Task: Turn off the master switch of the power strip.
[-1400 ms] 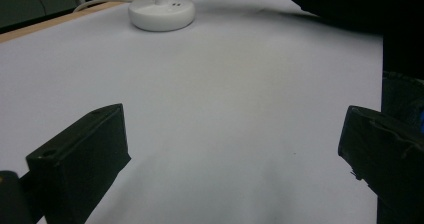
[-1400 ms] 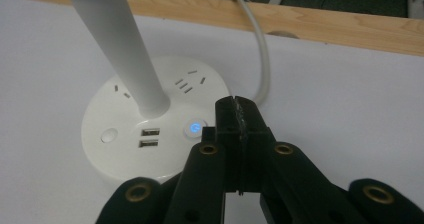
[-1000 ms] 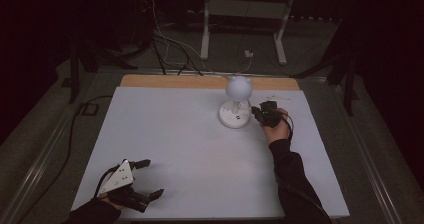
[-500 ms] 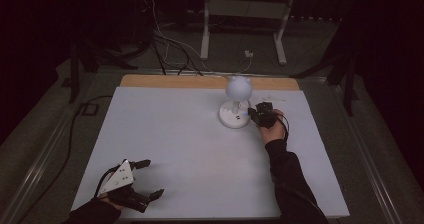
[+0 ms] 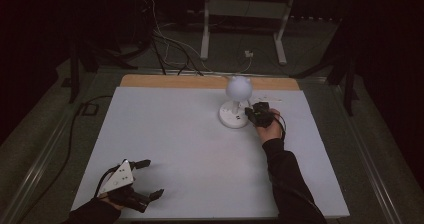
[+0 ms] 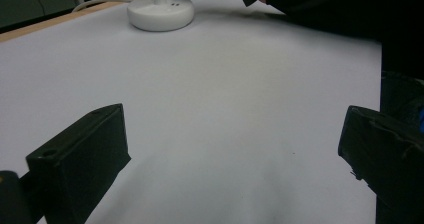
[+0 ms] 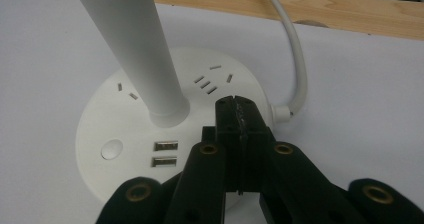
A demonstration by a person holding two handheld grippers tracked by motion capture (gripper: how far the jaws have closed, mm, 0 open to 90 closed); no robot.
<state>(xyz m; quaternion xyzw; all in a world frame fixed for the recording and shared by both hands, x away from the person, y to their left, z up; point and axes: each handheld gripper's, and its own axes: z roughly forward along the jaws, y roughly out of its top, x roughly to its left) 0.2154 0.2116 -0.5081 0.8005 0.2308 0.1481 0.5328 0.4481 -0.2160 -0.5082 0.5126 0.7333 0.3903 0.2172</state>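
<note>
Right tool, jaws closed empty, hovers over white round-based lamp.

The white table is left bare across the frame's centre and left; passage is blocked upper right of centre by the lamp.

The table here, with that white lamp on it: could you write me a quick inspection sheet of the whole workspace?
Surface: white table top with a wooden strip along the far edge.
Job's things: white lamp, round base with a push button, two USB ports and socket slots, upright stem, globe head.
Clutter: nothing seen.
Grippers: right gripper, fingers shut together, tips over the base's top beside the stem, whether they touch it cannot be told; left gripper, fingers wide open, holding nothing, at the near left corner.
Cables: white lamp cord runs off the far edge; more cables on the floor.
Surroundings: dark room, white metal stand behind the table.
</note>
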